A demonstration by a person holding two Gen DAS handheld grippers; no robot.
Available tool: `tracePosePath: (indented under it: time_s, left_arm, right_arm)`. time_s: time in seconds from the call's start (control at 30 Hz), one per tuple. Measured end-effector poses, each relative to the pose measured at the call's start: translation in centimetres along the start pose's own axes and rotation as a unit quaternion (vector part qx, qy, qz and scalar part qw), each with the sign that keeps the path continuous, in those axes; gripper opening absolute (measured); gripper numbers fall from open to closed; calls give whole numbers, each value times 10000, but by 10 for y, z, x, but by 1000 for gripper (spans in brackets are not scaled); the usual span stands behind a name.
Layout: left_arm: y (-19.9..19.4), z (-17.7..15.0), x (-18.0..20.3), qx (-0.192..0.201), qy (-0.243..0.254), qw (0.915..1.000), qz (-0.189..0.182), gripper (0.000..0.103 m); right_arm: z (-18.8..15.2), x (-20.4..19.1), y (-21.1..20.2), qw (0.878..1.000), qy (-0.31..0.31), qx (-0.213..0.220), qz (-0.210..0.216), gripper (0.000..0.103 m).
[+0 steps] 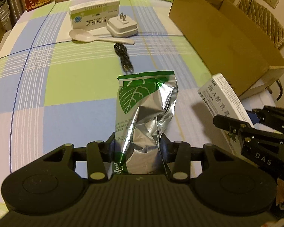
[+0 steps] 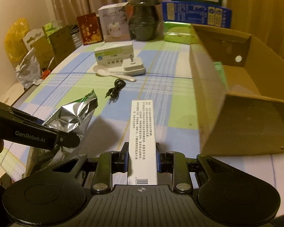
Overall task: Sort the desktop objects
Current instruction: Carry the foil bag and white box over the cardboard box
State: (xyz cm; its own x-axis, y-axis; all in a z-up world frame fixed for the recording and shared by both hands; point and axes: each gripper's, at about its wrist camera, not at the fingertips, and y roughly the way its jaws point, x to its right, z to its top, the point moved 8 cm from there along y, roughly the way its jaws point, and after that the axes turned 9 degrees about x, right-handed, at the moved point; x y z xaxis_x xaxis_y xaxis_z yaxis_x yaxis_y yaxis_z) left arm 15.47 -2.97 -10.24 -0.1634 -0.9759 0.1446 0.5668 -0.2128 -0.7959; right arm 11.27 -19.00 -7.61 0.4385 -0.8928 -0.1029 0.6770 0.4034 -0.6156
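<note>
Foil pouch (image 1: 145,113) sits clamped low in left gripper (image 1: 137,145) jaws, off the bench (image 1: 66,79): light, crinkly, slippery, so grip the flat seam. Ointment carton (image 2: 143,140), stiff and light, pinched by right gripper (image 2: 142,156) jaws near cardboard box (image 2: 246,98).

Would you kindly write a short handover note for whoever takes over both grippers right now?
Left gripper: shut on the crumpled foil pouch, held above the table.
Right gripper: shut on the narrow white medicine box, also lifted.
Open cardboard box stands to the right; only something green shows inside.
On the checked tablecloth: green-and-white medicine box, white plug adapter, white plastic spoon, coiled black cable.
Left: probably place both held items, then sort those four.
</note>
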Motion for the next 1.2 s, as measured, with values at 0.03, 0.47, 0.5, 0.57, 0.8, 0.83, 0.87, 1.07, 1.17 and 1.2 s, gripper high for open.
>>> tracePosePath:
  time_s: [0.03, 0.47, 0.5, 0.57, 0.8, 0.83, 0.87, 1.07, 1.17, 1.2]
  left_arm:
    - [-4, 0, 4, 39, -37, 10000, -8, 40]
    - [-46, 9, 76, 436, -230, 9976, -476, 39]
    - [-48, 11, 82, 456, -218, 9974, -514, 39]
    - [-52, 14, 96, 497, -175, 9969, -589, 39]
    - [-62, 27, 145, 589, -73, 9942, -899, 39]
    - [-63, 28, 153, 592, -45, 9937, -949, 39]
    - [-64, 29, 161, 593, -20, 9932, -999, 39]
    - [-64, 33, 196, 597, 52, 9909, -1206, 39]
    - [-66, 37, 208, 613, 95, 9902, -1255, 39]
    - [-66, 39, 212, 623, 99, 9899, -1267, 39]
  right_arm:
    - [1, 1, -6, 10000, 10, 38, -23, 23]
    - [15, 38, -74, 9975, 134, 515, -458, 23]
    - [16, 42, -79, 9970, 138, 559, -512, 23]
    - [19, 53, -91, 9959, 191, 635, -610, 23]
    - [25, 96, -123, 9907, 440, 798, -1013, 23]
    - [25, 103, -127, 9897, 475, 819, -1072, 23]
    - [26, 109, -131, 9889, 510, 831, -1121, 23]
    - [27, 142, -148, 9844, 677, 888, -1363, 23]
    - [28, 151, -153, 9831, 710, 914, -1418, 23]
    - [29, 154, -154, 9828, 718, 925, -1427, 23]
